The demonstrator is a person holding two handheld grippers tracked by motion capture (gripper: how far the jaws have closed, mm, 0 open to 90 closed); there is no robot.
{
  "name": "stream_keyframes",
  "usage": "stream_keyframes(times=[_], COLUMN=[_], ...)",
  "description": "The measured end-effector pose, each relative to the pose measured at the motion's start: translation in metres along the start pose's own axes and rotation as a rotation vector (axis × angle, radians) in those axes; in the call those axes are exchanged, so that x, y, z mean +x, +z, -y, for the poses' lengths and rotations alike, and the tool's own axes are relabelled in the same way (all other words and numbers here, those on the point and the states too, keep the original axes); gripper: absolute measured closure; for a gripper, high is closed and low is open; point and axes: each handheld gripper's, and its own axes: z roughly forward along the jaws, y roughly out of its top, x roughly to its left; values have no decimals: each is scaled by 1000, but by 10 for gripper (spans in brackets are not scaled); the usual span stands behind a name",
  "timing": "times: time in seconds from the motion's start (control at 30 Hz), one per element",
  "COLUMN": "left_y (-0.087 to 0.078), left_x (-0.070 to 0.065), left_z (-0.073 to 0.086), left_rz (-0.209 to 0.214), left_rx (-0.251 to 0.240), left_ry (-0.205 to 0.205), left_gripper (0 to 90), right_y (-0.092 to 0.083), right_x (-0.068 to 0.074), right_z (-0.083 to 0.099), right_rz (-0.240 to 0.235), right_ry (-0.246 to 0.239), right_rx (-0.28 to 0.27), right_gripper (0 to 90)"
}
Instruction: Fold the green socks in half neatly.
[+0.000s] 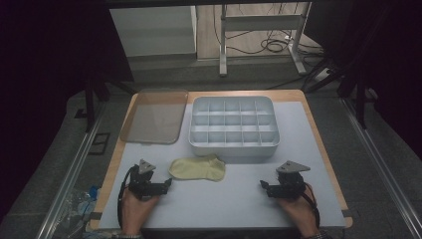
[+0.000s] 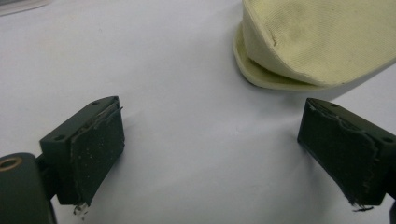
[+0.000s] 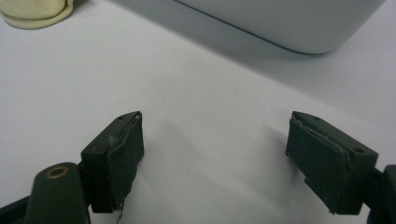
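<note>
With both jaws spread and empty, the left hand-held gripper [image 1: 166, 183] sits just beside a pale yellow sock [image 1: 198, 168] lying flat on the counter [image 1: 239, 199] before the divided tray [image 1: 233, 127], best pinched low at its near edge, while the right hand-held gripper [image 1: 263, 186] waits apart, likewise spread.

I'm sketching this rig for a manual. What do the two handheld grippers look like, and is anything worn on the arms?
Both the left gripper and right gripper are black, each topped by a grey three-cornered plate and trailing a black cable. Each has two blocky jaws faced with dark, worn pads frayed at the edges; a brass-coloured ring shows near the left jaw's base. A patterned cuff edge shows at the right wrist.
</note>
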Motion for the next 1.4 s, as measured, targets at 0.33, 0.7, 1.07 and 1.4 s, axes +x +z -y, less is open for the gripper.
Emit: stream_keyframes(times=[0.33, 0.7, 1.07, 1.4], left_y=[0, 0, 0, 0], left_x=[0, 0, 0, 0], left_z=[0, 0, 0, -1], left_rz=[0, -2, -3, -3], left_rx=[-1, 2, 4, 3], left_ry=[0, 1, 1, -5], left_gripper=[70, 70, 69, 66], right_y=[0, 0, 0, -2], right_x=[0, 0, 0, -2], right_z=[0, 0, 0, -1], right_rz=[1, 0, -2, -1], right_ry=[-1, 0, 3, 13], right_rx=[-1, -1, 3, -6], right_gripper=[194, 194, 195, 231])
